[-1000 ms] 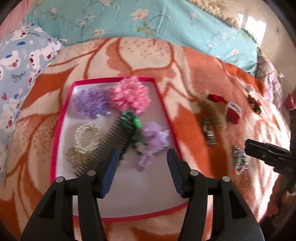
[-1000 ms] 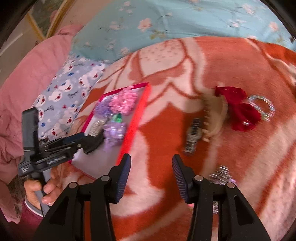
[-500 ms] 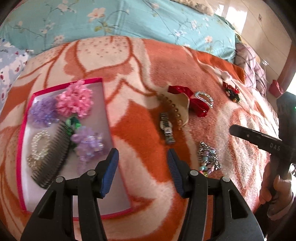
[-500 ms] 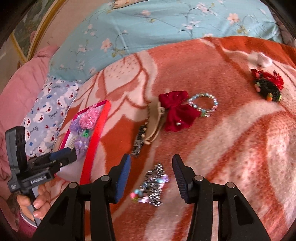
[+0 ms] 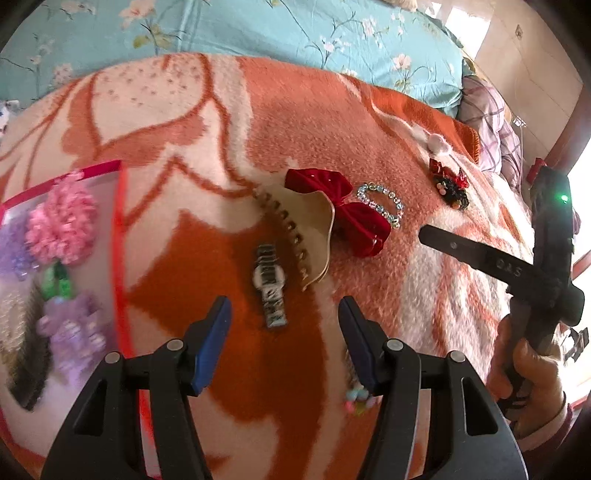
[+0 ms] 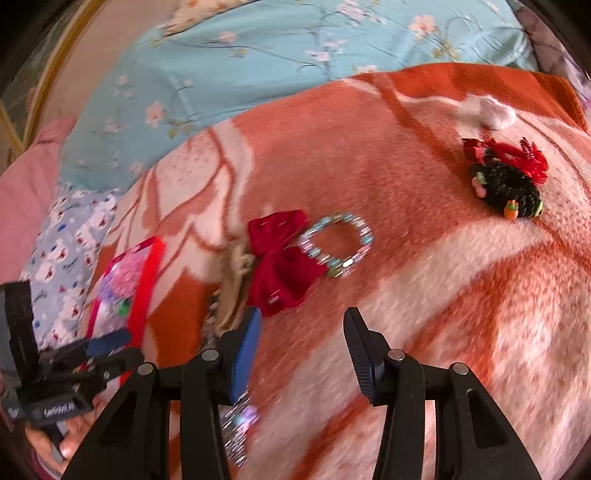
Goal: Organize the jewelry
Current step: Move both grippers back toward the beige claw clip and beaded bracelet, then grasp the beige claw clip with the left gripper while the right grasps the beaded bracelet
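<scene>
Loose jewelry lies on an orange and white blanket. My left gripper [image 5: 284, 314] is open and empty, just short of a black-and-white watch [image 5: 270, 286]. Beyond it lie a beige claw clip [image 5: 314, 229], a red bow [image 5: 343, 210] and a beaded bracelet [image 5: 382, 199]. My right gripper [image 6: 301, 328] is open and empty, just below the red bow [image 6: 282, 266] and the bracelet [image 6: 338, 240]. A black and red hair tie [image 6: 506, 181] lies at the far right. A beaded clip [image 6: 238, 424] lies under the right gripper's left finger.
A pink-rimmed white tray [image 5: 117, 236] at the left holds pink [image 5: 61, 225] and purple [image 5: 72, 332] flower ties and a dark comb [image 5: 29, 369]. Teal floral bedding [image 5: 258, 29] runs along the back. The right gripper's handle [image 5: 517, 266] crosses the left wrist view's right side.
Both grippers have swung right, away from the tray. The left one now faces the watch, the right one the bow and bracelet. Both stay open.
</scene>
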